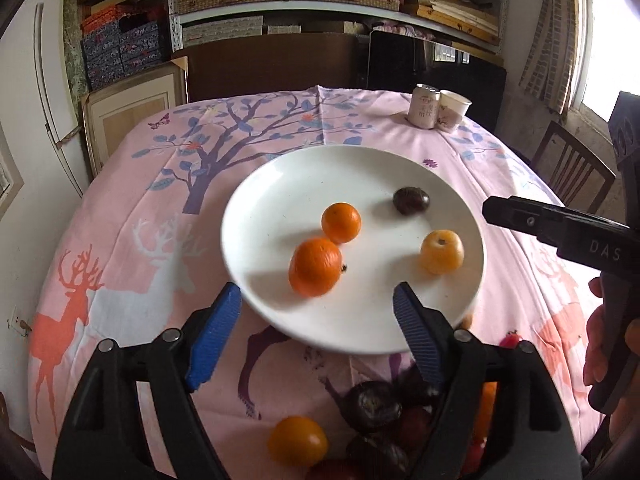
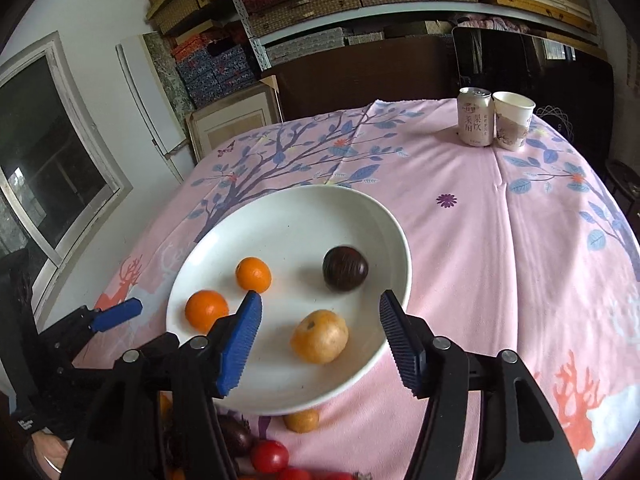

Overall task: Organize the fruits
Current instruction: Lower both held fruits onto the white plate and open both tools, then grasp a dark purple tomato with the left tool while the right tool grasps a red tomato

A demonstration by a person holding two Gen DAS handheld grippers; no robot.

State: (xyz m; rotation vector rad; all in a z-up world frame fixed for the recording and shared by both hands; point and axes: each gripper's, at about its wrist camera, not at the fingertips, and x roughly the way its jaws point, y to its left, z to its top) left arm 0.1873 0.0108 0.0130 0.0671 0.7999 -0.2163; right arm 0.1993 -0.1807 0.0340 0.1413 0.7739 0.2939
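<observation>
On the white plate (image 2: pixel 384 216) mid-tabletop lie two oranges (image 1: pixel 341 223), a yellow fruit (image 2: pixel 319 336) and a dark fruit (image 2: pixel 345 268). Both the left gripper (image 1: pixel 318 304) and the right gripper (image 2: pixel 320 312) hover open and empty. Next, probably: fetch loose fruits (image 1: pixel 298 440) at the near edge.

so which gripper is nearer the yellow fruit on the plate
Right. The right gripper frames the yellow fruit between open jaws; the left gripper hovers by the plate's near rim beside it.

A glossy white ceramic-looking plate (image 2: pixel 384 216) sits on the tabletop's matt pink printed cloth (image 2: pixel 500 248). At the far edge stand a shiny metal can (image 2: pixel 475 117) and a paper cup (image 2: pixel 513 125). Ribbed blue gripper pads (image 2: pixel 240 344) look rubbery.
</observation>
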